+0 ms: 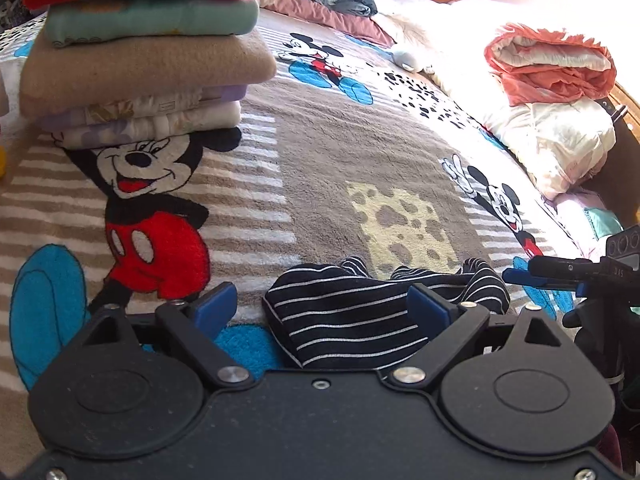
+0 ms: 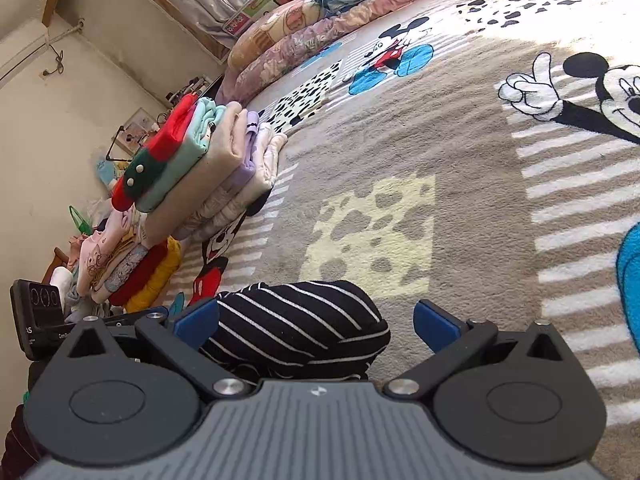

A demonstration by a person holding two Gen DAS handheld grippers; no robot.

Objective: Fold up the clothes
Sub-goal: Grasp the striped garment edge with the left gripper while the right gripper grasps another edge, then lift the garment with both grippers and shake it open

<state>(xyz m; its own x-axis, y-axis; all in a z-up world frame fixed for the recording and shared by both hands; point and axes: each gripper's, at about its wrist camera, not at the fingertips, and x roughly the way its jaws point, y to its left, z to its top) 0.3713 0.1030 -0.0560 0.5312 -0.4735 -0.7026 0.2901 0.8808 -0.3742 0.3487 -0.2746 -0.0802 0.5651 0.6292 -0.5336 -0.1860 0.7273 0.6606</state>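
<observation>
1. Left claw (image 1: 324,306): jaws wide apart, nothing clamped. The bunched striped garment (image 1: 360,320) lies between the blue pads (image 1: 430,306); the right-hand pad sits against or just over the cloth, and I cannot tell which. The left-hand pad is apart from it.
2. Right claw (image 2: 316,322): also wide apart, nothing clamped. The same black garment with thin white stripes (image 2: 296,324) fills the left half of the gap and touches or nearly touches the left pad (image 2: 196,320). The right pad is clear of it.
3. In the left wrist view the right claw comes in from the right edge (image 1: 524,274), next to the garment's far end.
4. The garment is a crumpled lump on the Mickey Mouse blanket (image 1: 340,152) covering the bed, right at both claws and near the yellow cheese patch (image 1: 400,232).
5. Step, as I judge it: start of folding this item, with both claws lined up to pick it up and nothing gripped yet.
6. Next move likely needs each claw to close on a separate edge or corner, then lift and spread the garment flat. The risk is pinching several layers of the bunch.
7. A folded pile (image 1: 140,52) stands well off to the left, with a red-and-green knit on top. That is probably where this one ends up.
</observation>
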